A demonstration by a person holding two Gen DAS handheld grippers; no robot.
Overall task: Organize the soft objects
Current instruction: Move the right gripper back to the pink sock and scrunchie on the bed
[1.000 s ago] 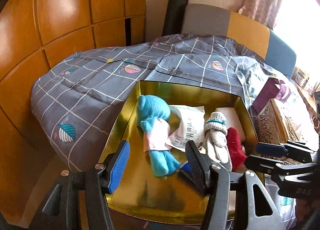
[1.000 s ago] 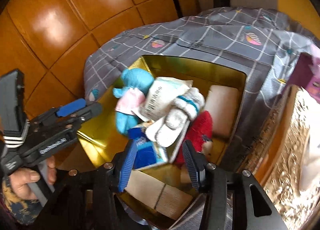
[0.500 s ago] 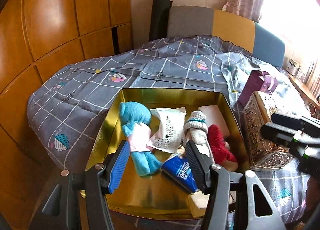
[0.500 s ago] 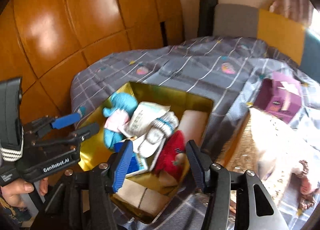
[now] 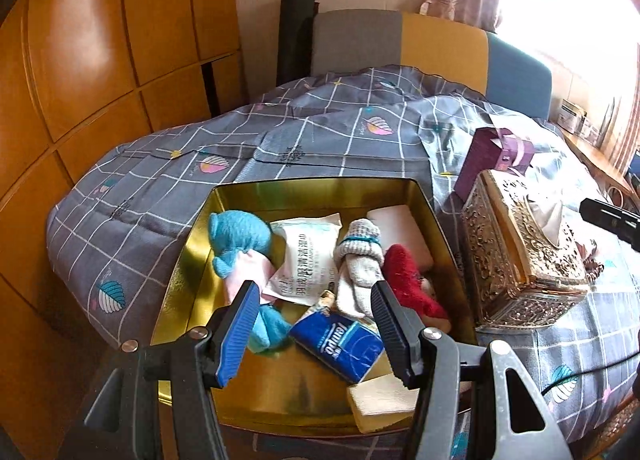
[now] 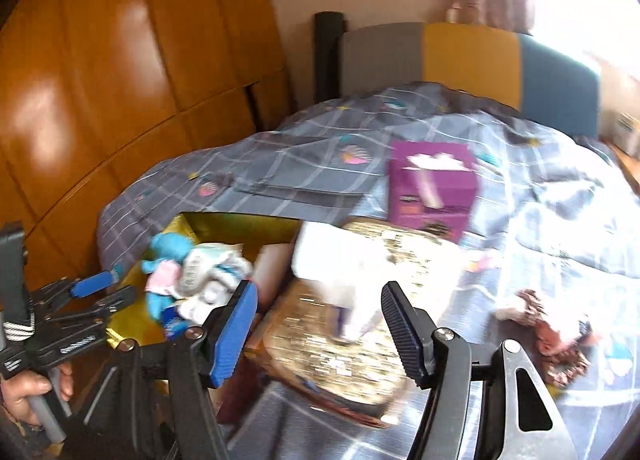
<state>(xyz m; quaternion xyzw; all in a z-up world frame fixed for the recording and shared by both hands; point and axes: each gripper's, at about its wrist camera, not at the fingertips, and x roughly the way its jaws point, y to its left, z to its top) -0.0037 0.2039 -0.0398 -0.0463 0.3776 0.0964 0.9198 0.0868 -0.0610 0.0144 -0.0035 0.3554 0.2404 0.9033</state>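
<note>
The left gripper hangs spread and empty over the gold tin, its soft things already inside. Rightward, the right gripper, likewise gaping and empty, is nearer the furry brown toy, lying right of its fingers.

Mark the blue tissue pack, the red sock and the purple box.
blue tissue pack (image 5: 340, 344), left wrist view, printed face.
red sock (image 5: 404, 280), left wrist view, mid body.
purple box (image 6: 432, 188), right wrist view, front face.
</note>
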